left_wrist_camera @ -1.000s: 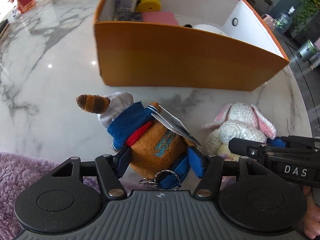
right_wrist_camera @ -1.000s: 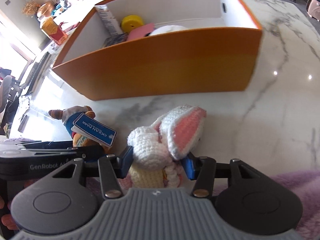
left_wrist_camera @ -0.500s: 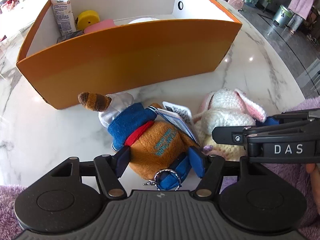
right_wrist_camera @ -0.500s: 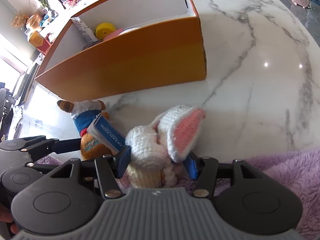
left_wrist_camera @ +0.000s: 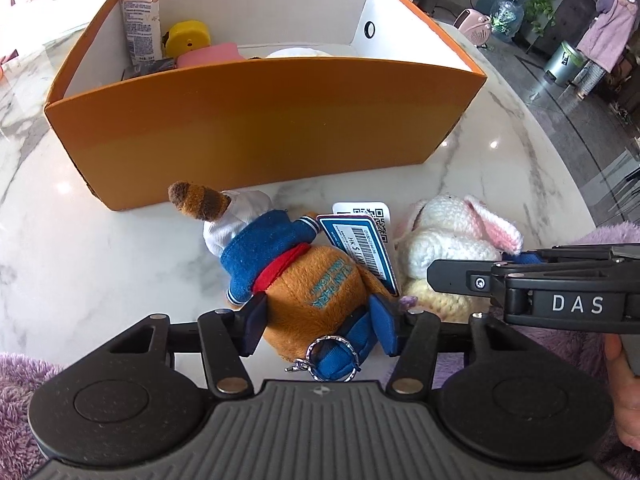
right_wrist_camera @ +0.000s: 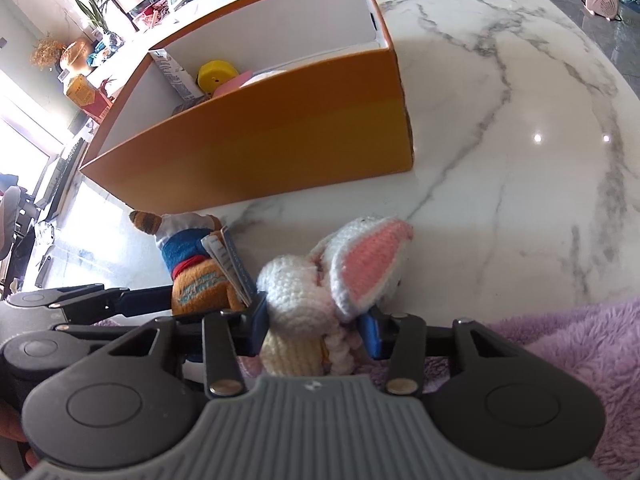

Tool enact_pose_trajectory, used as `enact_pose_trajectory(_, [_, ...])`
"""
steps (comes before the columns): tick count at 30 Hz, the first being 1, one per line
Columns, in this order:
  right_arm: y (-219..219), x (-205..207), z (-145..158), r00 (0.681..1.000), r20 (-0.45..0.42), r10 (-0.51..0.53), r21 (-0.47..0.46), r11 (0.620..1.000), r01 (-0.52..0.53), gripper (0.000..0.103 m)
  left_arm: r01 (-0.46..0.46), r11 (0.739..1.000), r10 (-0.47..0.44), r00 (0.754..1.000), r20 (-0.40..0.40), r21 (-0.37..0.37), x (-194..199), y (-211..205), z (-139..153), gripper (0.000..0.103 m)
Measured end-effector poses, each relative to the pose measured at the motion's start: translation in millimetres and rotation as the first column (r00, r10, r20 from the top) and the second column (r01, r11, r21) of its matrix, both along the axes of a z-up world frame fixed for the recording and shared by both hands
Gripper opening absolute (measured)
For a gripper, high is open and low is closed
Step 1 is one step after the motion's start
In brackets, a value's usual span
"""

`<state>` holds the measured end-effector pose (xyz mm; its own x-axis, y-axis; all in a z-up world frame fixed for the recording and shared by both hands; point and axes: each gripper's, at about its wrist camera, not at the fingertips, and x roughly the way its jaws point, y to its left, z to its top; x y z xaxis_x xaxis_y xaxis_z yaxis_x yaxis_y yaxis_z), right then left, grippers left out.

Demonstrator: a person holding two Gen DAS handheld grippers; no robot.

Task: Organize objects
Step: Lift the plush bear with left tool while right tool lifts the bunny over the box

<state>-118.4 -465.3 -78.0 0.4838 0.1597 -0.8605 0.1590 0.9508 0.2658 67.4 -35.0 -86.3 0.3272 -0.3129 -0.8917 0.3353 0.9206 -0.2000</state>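
Left wrist view: my left gripper (left_wrist_camera: pixel 318 326) straddles the orange plush toy (left_wrist_camera: pixel 320 284), blue pads (left_wrist_camera: pixel 256 326) against its flanks; jaws have just been closing, so I read this as a grip taking hold.
Right wrist view: my right gripper (right_wrist_camera: pixel 316 328) sits around the crochet rabbit (right_wrist_camera: pixel 320 292), pads (right_wrist_camera: pixel 370 330) pressing into the yarn body; jaws likewise just closing on it.
Toy positions: both lie on the marble worktop (right_wrist_camera: pixel 520 160) near its front edge, side by side, rabbit to the right of the plush, the plush's price tag (left_wrist_camera: pixel 362 246) between them.
Box: orange storage box (left_wrist_camera: pixel 260 132) stands just behind the toys, toward the worktop's far edge; a tube (left_wrist_camera: pixel 140 16), a yellow item (left_wrist_camera: pixel 188 36) and a pink item (left_wrist_camera: pixel 208 54) already inside at its left end.
Change: compared with a second ago, both grippers have narrowed onto their toys, and the box now shows from a different angle in both views.
Meaning: in my judgement both pickups are nearly secured; lift and carry over the box's near wall come next.
Risk: the key ring (left_wrist_camera: pixel 330 350) and tag may snag on the box rim.
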Motion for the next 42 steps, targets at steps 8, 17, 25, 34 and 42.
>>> enact_pose_trajectory(8, [1.0,-8.5,15.6,0.999,0.034,0.021,-0.026,0.999,-0.02,0.047,0.001,0.999,-0.001,1.0,0.003,-0.046,-4.0,3.1,14.5,0.06])
enact_pose_trajectory(17, [3.4,-22.0,45.3,0.992,0.086,0.093,-0.086,0.993,-0.086,0.047,0.061,0.991,-0.056,0.997,0.044,-0.117,-14.1,-1.4,51.3,0.06])
enact_pose_trajectory(25, [-2.7,-22.5,84.3,0.976,0.151,0.157,-0.129,0.982,-0.138,0.047,0.109,0.978,-0.096,0.992,0.079,-0.178,-2.4,-6.9,85.7,0.06])
enact_pose_trajectory(34, [-9.5,5.4,128.8,0.943,0.243,0.228,-0.196,0.963,-0.183,0.047,0.143,0.968,-0.114,0.983,0.145,-0.208,34.4,-12.2,119.2,0.06])
enact_pose_trajectory(42, [-22.4,64.0,139.6,0.921,0.253,0.295,-0.257,0.939,-0.23,0.047,0.149,0.97,-0.118,0.98,0.162,-0.195,86.2,-26.1,120.0,0.06])
